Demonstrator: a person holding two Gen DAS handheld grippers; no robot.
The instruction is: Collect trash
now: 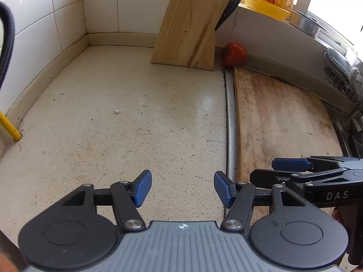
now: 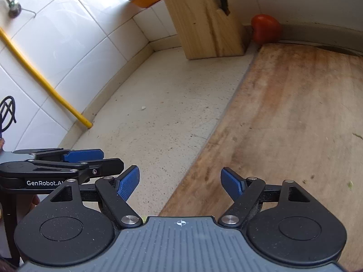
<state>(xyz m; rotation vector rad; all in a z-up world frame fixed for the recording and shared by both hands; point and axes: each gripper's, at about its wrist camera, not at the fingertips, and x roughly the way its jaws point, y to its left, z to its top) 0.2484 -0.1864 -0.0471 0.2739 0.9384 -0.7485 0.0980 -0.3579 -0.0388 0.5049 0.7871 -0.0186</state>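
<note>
Stock, as we find it: left tool (image 1: 182,188) spread, empty; right tool (image 2: 180,182) spread, empty; trash, one pale crumb (image 1: 117,111) mid-frame on the table (image 1: 136,136); risk, we judge, is blue pads (image 1: 143,188) skidding the tiny crumb away

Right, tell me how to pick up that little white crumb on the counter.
Pinch the crumb itself from straight above with the open left gripper, fingertips down to the counter. It is tiny, lies flat and loose in open space, so there is no side edge worth approaching.
</note>
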